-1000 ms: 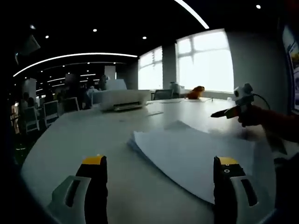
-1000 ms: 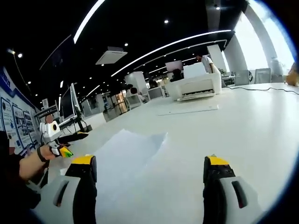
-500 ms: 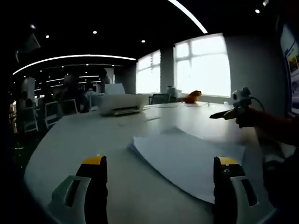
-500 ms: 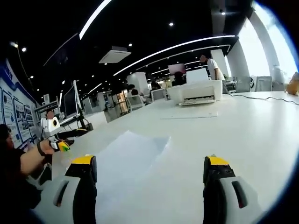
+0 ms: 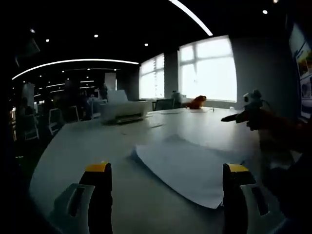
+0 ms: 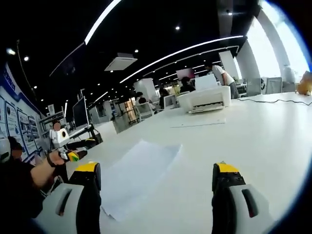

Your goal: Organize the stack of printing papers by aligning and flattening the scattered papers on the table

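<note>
Item: loose stack of white printing papers [image 5: 187,163] lay flat on the pale table [image 5: 87,146], ahead between both grippers. Left gripper [image 5: 165,195] and right gripper [image 6: 156,195] stood wide-jawed, empty, above the surface. Risk, judged: a one-sided nudge could fan the sheets further.

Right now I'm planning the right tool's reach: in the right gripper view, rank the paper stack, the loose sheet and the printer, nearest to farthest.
1. Paper stack: nearest, just ahead, towards the left.
2. Loose sheet: mid-table, flat.
3. Printer: farthest, at the table's far end.
</note>
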Demonstrator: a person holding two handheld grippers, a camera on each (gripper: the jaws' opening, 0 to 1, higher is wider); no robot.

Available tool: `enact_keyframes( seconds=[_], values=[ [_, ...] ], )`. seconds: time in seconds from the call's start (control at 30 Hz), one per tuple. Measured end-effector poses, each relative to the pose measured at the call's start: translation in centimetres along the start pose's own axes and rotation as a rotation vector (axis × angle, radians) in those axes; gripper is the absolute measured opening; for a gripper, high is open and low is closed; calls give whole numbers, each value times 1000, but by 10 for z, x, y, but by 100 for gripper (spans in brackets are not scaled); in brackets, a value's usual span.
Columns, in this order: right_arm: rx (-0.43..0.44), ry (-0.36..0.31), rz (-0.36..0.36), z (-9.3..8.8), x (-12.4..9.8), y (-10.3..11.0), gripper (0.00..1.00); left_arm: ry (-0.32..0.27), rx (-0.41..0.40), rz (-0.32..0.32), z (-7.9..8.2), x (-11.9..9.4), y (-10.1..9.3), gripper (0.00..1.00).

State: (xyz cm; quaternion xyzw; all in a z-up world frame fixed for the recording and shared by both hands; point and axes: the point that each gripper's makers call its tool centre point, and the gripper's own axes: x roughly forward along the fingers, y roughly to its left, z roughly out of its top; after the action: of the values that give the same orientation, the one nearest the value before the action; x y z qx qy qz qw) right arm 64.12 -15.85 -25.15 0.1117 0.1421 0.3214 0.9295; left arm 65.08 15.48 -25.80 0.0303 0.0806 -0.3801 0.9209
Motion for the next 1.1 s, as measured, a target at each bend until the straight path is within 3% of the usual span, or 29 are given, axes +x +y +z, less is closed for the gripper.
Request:
enact_keyframes(
  seconds=[0.27,0.5,0.8,1.1],
  values=[
    [-3,-52,-36,7,-50,18,90,-5,23,-4,7,-13,-10,97],
    [-17,-63,-95,4,-82,4,90,-4,17,-20,13,-25,-17,97],
    [-16,-56,-113,-2,-105,9,90,-1,27,-5,18,-45,-24,97],
    [-60,-54,-93,1,-119,38,90,0,19,21,18,-73,-36,97]
  ],
)
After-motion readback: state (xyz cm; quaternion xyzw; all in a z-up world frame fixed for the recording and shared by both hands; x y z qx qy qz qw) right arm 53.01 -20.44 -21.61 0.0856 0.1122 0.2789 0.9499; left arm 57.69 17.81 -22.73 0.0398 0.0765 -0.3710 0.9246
